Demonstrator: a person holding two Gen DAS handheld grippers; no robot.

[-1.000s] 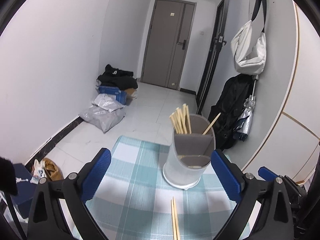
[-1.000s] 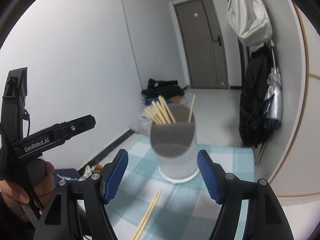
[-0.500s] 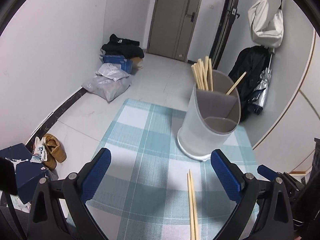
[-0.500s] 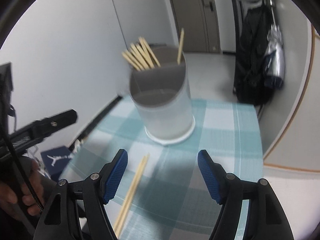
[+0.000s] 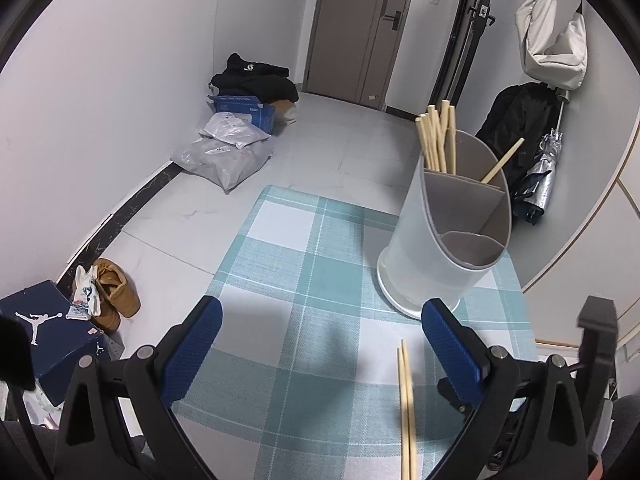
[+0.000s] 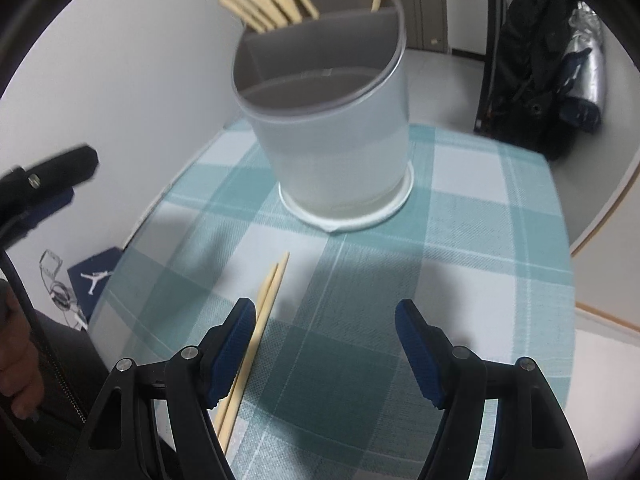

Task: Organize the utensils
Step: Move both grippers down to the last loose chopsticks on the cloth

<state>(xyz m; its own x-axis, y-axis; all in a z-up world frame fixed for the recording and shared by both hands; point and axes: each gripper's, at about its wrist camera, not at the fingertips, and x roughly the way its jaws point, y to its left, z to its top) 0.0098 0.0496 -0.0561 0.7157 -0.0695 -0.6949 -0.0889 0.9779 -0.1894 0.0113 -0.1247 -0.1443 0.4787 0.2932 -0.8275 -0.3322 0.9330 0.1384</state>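
We see 2 loose chopsticks [image 6: 267, 300] lying side by side, touching, on the teal-and-white checked cloth [image 6: 472, 264], near the camera side of the table. From the left wrist they [image 5: 406, 408] run toward us just inside the left gripper's right finger. Beyond them, farther along the cloth [image 5: 288, 264], stands the translucent utensil holder [image 6: 340, 148] with a grey divided insert. In its far left compartment a bundle of chopsticks [image 5: 438, 140] leans upright, and 1 single chopstick [image 5: 502, 160] slants out of the far right compartment; the near compartment shows nothing inside.

Our right gripper [image 6: 325, 350] hangs low over the cloth with its blue-padded fingers spread apart, holding nothing; the loose pair passes just beside and under its left finger. Our left gripper [image 5: 320, 344] is likewise spread wide and holds nothing, with the holder [image 5: 448, 232] past its right finger.

Farther out, on the tiled floor, we see a pair of tan shoes [image 5: 110, 292], a dark blue shoebox [image 5: 44, 328] and grey parcel bags [image 5: 224, 152] by the left wall.
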